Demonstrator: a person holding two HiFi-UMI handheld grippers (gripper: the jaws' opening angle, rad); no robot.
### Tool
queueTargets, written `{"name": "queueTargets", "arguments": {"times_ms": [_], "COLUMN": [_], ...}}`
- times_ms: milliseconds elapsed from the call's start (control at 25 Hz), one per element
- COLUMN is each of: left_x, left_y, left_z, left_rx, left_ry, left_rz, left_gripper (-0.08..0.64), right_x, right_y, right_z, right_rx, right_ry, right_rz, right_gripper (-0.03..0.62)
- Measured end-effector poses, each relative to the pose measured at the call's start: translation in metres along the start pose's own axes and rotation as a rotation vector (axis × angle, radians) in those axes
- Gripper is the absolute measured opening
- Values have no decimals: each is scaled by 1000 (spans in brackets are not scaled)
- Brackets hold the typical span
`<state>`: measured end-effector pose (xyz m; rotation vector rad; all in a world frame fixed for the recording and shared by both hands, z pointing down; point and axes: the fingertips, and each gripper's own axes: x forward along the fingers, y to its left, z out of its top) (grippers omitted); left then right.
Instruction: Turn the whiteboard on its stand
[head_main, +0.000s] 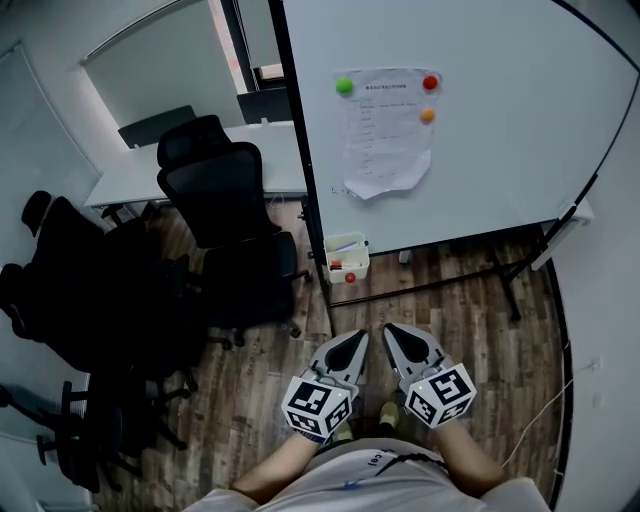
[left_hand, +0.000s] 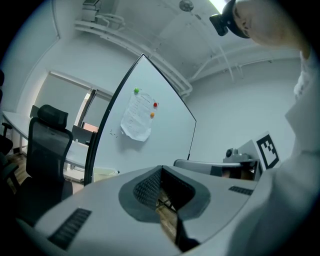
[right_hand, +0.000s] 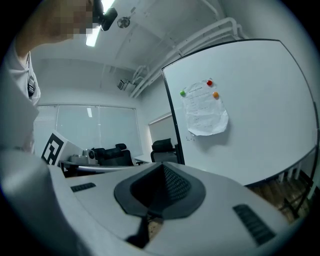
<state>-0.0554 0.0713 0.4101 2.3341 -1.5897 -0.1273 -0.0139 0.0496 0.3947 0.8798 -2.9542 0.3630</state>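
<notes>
The whiteboard (head_main: 490, 140) stands upright in a black frame at the upper right, a step in front of me. A sheet of paper (head_main: 386, 135) is pinned to it with green, red and orange magnets. My left gripper (head_main: 354, 341) and right gripper (head_main: 394, 332) are side by side low near my body, both shut and empty, pointing at the board's lower left corner without touching it. The left gripper view shows the shut left gripper (left_hand: 161, 169) with the whiteboard (left_hand: 165, 125) beyond it. In the right gripper view, the right gripper (right_hand: 163, 166) is shut below the whiteboard (right_hand: 260, 100).
A white marker box (head_main: 347, 259) hangs at the board's lower left edge. The stand's black legs (head_main: 505, 272) spread over the wood floor. Black office chairs (head_main: 222, 205) and a white desk (head_main: 140, 172) crowd the left. A cable (head_main: 545, 412) lies by the right wall.
</notes>
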Motion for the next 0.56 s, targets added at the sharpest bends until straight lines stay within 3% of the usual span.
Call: {"name": "queueTargets", "arguments": {"times_ms": [560], "left_x": [5], "left_y": [1], "left_z": [3], "left_rx": [-1], "left_ry": [-14], "left_rz": [-5], "left_gripper": [12], "right_x": [2], "right_y": [-4], "right_z": [-3], "right_rx": [-11], "right_ry": [5], "right_rz": [-2], "right_gripper": [12]}}
